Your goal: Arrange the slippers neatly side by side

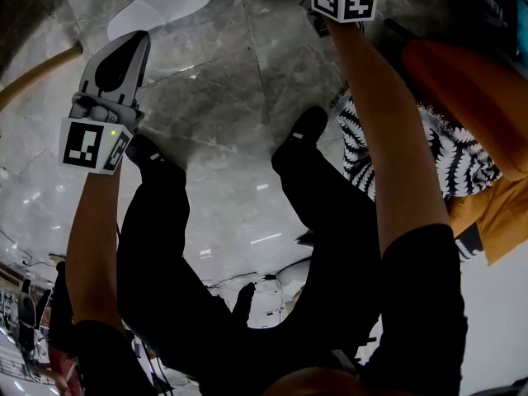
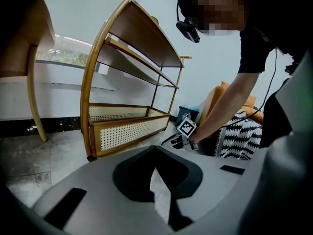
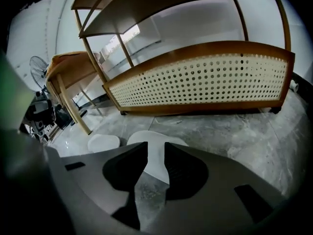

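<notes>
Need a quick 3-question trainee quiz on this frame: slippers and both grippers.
1. How many white slippers lie on the grey floor in the right gripper view?
2. True or false: the left gripper holds a slipper.
3. The right gripper has its jaws: A) pressed together, B) apart, with a slipper ahead of them, C) out of view.
Key: 1) two. 2) false, its jaws are shut on nothing. 3) B.

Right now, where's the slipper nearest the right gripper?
Right gripper view: the slipper lies on the floor just ahead of the right gripper, the other slipper at its left.
</notes>
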A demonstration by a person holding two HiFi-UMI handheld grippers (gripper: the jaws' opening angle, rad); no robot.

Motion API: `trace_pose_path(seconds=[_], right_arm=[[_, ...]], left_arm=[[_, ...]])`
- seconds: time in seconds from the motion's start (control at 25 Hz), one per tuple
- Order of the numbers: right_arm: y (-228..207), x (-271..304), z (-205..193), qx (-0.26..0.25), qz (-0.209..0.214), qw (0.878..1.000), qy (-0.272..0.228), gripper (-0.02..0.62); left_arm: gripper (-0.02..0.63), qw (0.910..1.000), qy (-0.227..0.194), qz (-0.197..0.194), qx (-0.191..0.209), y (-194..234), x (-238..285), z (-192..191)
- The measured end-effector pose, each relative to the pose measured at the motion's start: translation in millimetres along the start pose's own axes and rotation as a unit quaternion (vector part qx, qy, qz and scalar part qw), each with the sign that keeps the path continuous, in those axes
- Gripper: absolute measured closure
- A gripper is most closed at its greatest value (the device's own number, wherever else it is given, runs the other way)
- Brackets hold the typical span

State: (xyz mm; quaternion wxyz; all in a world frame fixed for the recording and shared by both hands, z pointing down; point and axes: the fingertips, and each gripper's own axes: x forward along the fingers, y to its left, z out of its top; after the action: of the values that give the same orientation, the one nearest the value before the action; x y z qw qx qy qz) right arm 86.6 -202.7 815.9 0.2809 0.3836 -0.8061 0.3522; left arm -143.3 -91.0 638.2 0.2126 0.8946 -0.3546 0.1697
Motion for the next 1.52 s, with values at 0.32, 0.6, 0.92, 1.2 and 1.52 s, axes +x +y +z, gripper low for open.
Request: trace_pose_path(seconds=[0.32,0.6,0.92,1.2,1.52], right_arm=[[6.0,21.5,-5.0,0.009,-0.002,1.0,0.021,0.494],[8.4,8.1,-0.1,0.064,-0.014,0.998,0.005,0.555],[14.5,-47.8,14.0,0.177,-0.05,0.981,-0.061,0.558],[26.0,-98.2,-7.1,0.304,-0.111,0.94,-0.111,0.56],[39.1,-132.0,-71.2,0.443,-0.185,0.862,-0.162,0.56]], left_arm=[[0.591,1.0,-0.002,-0.005,-0.006,-1.0,-7.7,-10.3],[0.592,0.9997,-0.003,0.011,-0.023,10.8,-15.9,-2.7],[0.592,0.9989,-0.002,0.017,-0.045,-3.2,-35.7,15.9],[0.591,0.9959,-0.007,0.033,-0.084,-17.5,-48.6,33.4],[0.592,0.9945,-0.003,0.005,-0.104,-51.3,-43.0,35.7]])
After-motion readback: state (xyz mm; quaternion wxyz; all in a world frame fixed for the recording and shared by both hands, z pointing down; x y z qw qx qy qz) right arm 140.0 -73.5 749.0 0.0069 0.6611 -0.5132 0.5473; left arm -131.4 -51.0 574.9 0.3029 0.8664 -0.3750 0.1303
